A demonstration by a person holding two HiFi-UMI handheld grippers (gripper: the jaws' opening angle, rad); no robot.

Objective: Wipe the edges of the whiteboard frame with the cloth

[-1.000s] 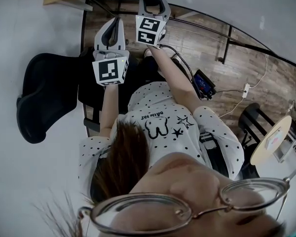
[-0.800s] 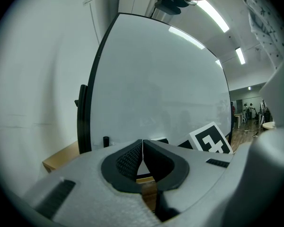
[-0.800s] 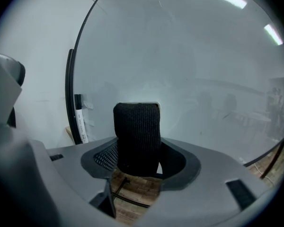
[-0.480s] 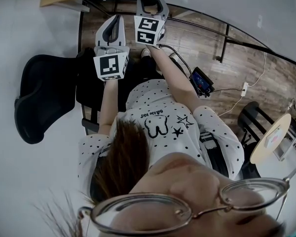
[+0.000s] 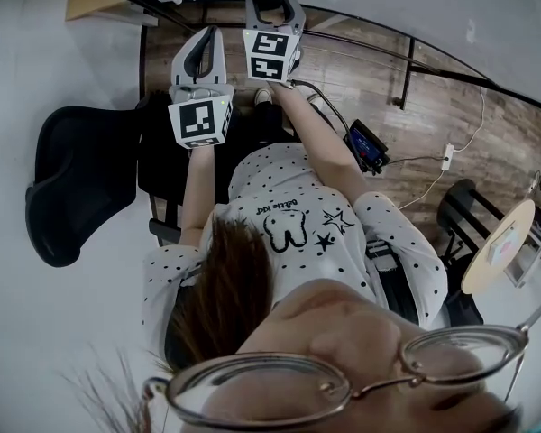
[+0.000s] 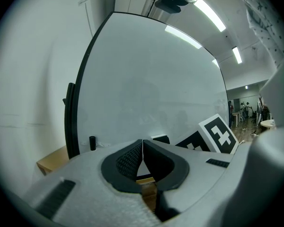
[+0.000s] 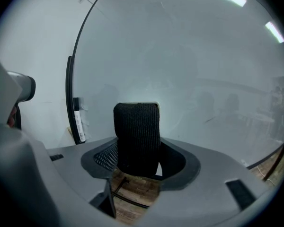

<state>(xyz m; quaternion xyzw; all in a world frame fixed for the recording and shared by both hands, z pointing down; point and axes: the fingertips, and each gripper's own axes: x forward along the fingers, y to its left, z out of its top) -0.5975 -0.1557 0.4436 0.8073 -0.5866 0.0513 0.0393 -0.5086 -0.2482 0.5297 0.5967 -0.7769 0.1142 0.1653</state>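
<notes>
I stand facing the whiteboard [image 6: 151, 84], whose thin black frame [image 6: 82, 79] curves up its left side. The same frame [image 7: 68, 93] shows in the right gripper view. My right gripper [image 7: 135, 143] is shut on a dark ribbed cloth [image 7: 136, 131] with a pale edge at its top, held upright close to the board's lower part. In the head view, this right gripper [image 5: 272, 12] reaches the board's bottom edge. The left gripper [image 6: 142, 157] is shut with nothing between its pads. It hangs beside the right one, a little further back [image 5: 201, 61].
A marker [image 7: 77, 122] lies by the frame's lower left corner, next to a wooden ledge [image 5: 99, 3]. A black office chair [image 5: 72, 188] stands at my left. On the wood floor lie a small device [image 5: 368, 147] and cables. A round table [image 5: 498, 251] is at the right.
Both grippers have drifted slightly up the head view, toward the board's bottom edge. Their jaws stayed as they were.
</notes>
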